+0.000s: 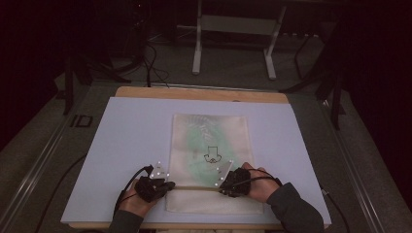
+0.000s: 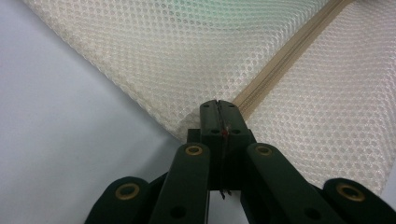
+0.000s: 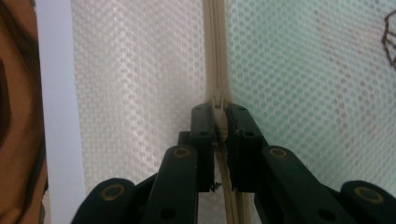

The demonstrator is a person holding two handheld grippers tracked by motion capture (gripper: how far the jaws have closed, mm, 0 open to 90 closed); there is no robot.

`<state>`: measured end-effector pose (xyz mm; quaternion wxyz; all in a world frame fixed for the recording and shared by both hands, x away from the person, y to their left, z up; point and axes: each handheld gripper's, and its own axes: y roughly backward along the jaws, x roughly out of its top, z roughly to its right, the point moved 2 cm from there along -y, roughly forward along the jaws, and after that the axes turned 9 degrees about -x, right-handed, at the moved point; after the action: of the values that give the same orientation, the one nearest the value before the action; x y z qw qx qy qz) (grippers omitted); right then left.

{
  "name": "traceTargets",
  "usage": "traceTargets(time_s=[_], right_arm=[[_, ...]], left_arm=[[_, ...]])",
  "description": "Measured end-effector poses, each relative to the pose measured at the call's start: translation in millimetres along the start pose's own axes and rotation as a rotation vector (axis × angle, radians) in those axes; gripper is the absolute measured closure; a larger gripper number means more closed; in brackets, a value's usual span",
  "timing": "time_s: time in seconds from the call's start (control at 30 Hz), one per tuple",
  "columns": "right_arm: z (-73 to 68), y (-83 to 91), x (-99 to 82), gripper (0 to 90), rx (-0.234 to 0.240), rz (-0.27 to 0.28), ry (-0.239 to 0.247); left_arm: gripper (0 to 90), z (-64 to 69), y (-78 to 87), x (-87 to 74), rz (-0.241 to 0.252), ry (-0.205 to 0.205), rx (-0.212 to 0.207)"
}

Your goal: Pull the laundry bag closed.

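On the surface (image 1: 126,126) lies your mesh bag (image 1: 210,141), something green inside. Your left gripper (image 2: 218,103) pinches its edge by the zipper (image 2: 285,56). Your right gripper (image 3: 219,108) pinches the zipper pull (image 3: 217,105).

Mesh bag (image 1: 210,145): one item, cream honeycomb netting, rectangular, lying flat and lengthwise near the middle of the tabletop, close to its near edge. Pale green contents and a small dark drawn figure show through the weave. Zipper (image 1: 194,187): beige, closed, running crosswise near the bag's near end; slider (image 3: 217,103) beige.
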<state>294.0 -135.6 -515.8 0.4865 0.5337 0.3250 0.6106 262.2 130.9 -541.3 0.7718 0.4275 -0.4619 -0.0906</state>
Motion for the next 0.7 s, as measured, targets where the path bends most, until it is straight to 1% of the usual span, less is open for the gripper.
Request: traceTargets(time_s=[0.17,0.23,0.37,0.63,0.7], right_arm=[[1.4,2.8,-8.1,82.5,-0.004,0.001,-0.015],[2.1,3.3,-10.1,82.4,-0.006,0.005,-0.013],[2.1,5.0,-13.9,82.5,-0.006,-0.002,-0.022],[3.3,8.0,-21.4,82.5,-0.009,0.004,-0.043],[3.6,8.2,-23.0,82.5,-0.009,0.007,-0.042]], left_arm=[[89.5,0.2,0.0,0.1,-0.001,-0.001,0.002],[89.5,0.1,0.0,0.0,0.0,0.0,0.001],[89.5,-0.1,0.1,0.0,-0.002,-0.002,0.0],[89.5,0.0,0.1,0.0,-0.002,-0.002,0.0],[89.5,0.0,0.1,0.1,-0.003,-0.003,0.0]])
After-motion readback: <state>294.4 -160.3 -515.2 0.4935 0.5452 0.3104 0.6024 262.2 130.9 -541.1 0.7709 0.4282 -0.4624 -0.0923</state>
